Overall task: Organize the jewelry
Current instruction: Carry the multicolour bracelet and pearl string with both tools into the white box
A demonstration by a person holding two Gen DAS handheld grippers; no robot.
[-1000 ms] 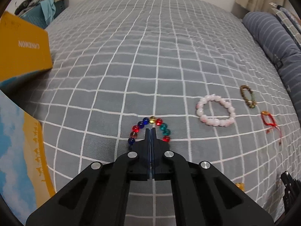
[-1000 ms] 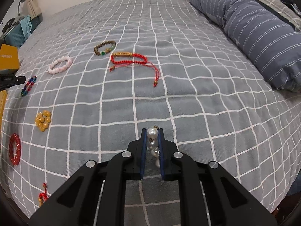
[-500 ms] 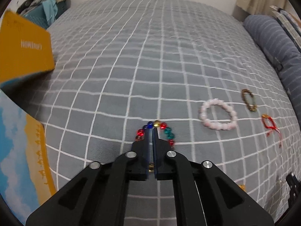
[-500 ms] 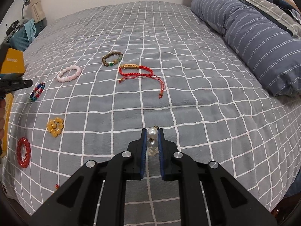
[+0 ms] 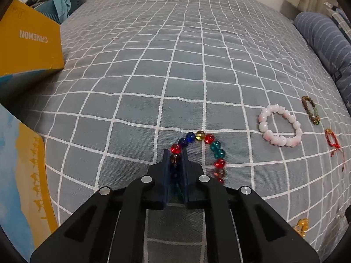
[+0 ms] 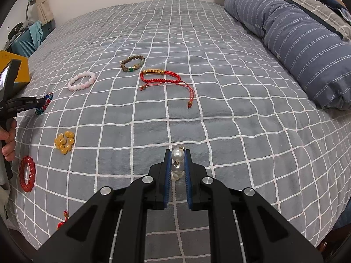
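Note:
My left gripper (image 5: 175, 153) is shut on the near-left side of a multicoloured glass bead bracelet (image 5: 210, 146), whose far arc sticks out past the fingertips over the grey checked bedspread (image 5: 153, 65). It also shows in the right wrist view (image 6: 45, 103), held by the left gripper (image 6: 41, 103). My right gripper (image 6: 177, 155) is shut on a white pearl strand (image 6: 177, 163) above the bed's near edge. A pink bead bracelet (image 5: 279, 129), a brown bead bracelet (image 5: 310, 109) and a red cord bracelet (image 5: 332, 139) lie to the right.
An orange box (image 5: 26, 37) stands at the left, a printed card (image 5: 24, 171) near it. A yellow bead cluster (image 6: 64, 142), a red bead bracelet (image 6: 27, 173) and a small red charm (image 6: 62, 219) lie on the bed's left side. A striped bolster (image 6: 296, 37) lies along the right.
The left gripper's jaws, fully closed before, now stand slightly apart around the multicoloured bracelet's beads, with more of the bracelet showing. The right gripper still holds the pearls and has shifted slightly.

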